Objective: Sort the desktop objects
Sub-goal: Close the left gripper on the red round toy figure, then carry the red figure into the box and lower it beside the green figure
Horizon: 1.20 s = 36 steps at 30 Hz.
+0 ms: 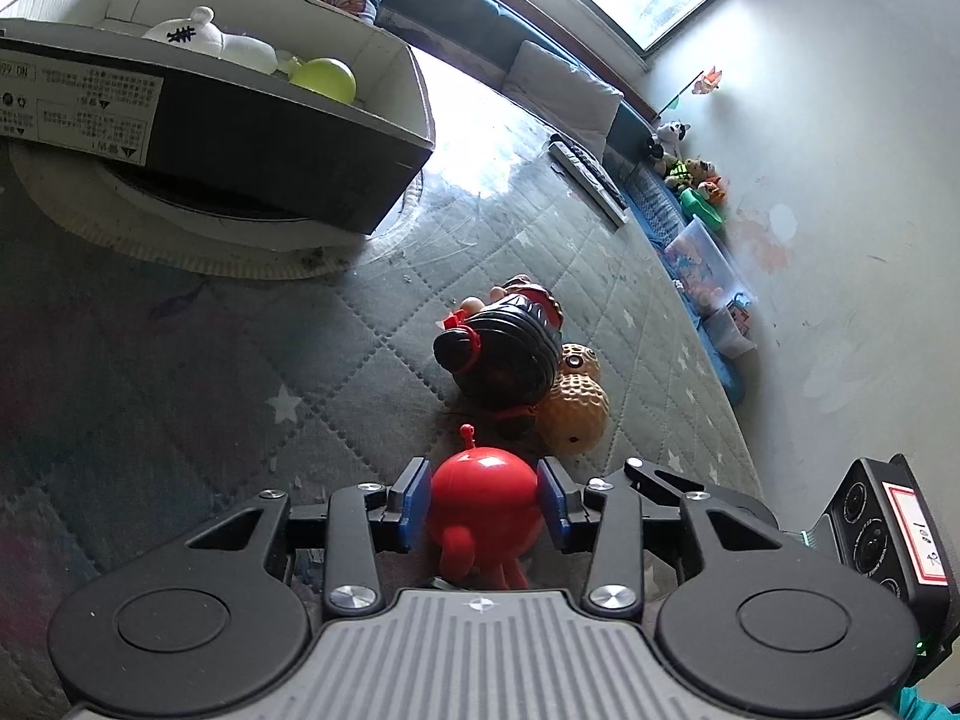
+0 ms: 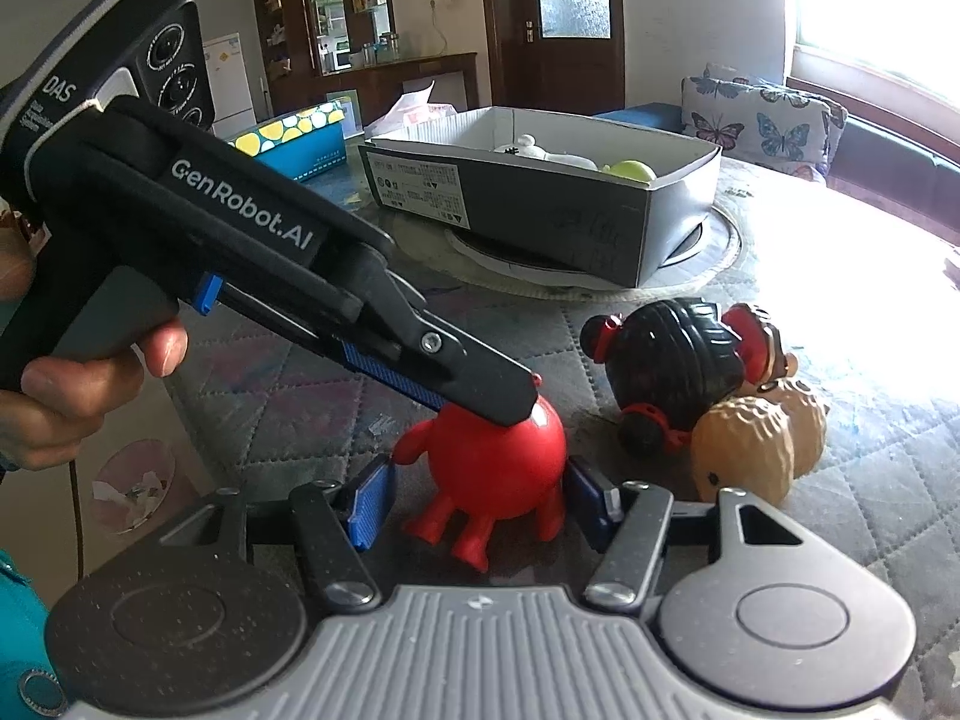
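While the red toy (image 1: pixel 483 501) stands on the quilted table cover (image 1: pixel 240 360), both grippers sit around it at once. In the left wrist view, the left gripper (image 1: pixel 483 501) has its blue-padded fingers (image 1: pixel 415 501) on either side of the round red body, the pads touching or all but touching it; whether they are actually pressing cannot be told. The right wrist view shows the left gripper reaching down from the upper left, its tip resting against the top of the red toy (image 2: pixel 498 450). The right gripper (image 2: pixel 477 501) is spread wide, its blue pads (image 2: pixel 369 504) flanking the toy's lower body and legs with a visible gap on each side, so it grips nothing.

Just beyond the red toy lies a doll with black hair and red ties (image 1: pixel 504 348), on its side, and touching it are two tan peanut-shaped toys (image 1: pixel 573 402). Farther back, well apart from this cluster, an open cardboard box (image 1: pixel 252 138) rests on a round white mat (image 1: pixel 180 240); inside it are a white plush toy (image 1: pixel 204 39) and a yellow-green ball (image 1: pixel 324 78).
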Tool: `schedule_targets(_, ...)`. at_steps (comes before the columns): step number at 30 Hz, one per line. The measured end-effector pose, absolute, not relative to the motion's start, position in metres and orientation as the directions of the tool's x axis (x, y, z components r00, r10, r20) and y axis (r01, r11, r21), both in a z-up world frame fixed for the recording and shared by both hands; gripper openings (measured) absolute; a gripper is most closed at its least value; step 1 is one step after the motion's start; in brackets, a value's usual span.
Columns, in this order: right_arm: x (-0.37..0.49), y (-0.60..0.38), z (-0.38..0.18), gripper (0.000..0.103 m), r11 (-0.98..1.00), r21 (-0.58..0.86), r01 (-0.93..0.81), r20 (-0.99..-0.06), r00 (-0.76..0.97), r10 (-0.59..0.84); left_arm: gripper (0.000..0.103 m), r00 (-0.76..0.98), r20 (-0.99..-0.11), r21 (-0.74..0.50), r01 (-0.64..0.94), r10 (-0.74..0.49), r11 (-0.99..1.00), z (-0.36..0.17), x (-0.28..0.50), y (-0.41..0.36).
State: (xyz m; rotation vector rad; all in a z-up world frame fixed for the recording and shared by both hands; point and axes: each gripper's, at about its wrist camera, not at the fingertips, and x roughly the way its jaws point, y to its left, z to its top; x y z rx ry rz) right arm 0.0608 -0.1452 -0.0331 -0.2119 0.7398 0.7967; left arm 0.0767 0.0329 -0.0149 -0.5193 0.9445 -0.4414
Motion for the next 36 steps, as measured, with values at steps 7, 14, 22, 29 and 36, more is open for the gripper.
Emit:
schedule_targets(7,0.058,-0.151,-0.034,0.053,0.703,0.112,-0.702,-0.667,0.471,0.577,0.044,0.51,-0.65,-0.596,0.118,-0.563,0.794,-0.014,0.076,0.03)
schedule_targets(14,0.058,-0.151,-0.034,0.053,0.704,0.109,-0.701,-0.665,0.475,0.576,0.044,0.521,-0.651,-0.583,0.123,-0.553,0.803,-0.014,0.075,0.028)
schedule_targets(22,0.057,-0.149,-0.033,0.053,0.706,0.102,-0.701,-0.667,0.478,0.571,0.047,0.525,-0.659,-0.553,0.146,-0.538,0.82,-0.013,0.071,0.023)
schedule_targets(29,0.059,-0.146,-0.024,0.053,0.7,0.093,-0.708,-0.657,0.485,0.578,0.047,0.545,-0.641,-0.55,0.165,-0.54,0.819,-0.003,0.07,0.029)
schedule_targets(36,0.074,-0.133,0.001,0.053,0.682,0.054,-0.729,-0.624,0.509,0.593,0.047,0.593,-0.604,-0.538,0.189,-0.533,0.821,0.023,0.082,0.044)
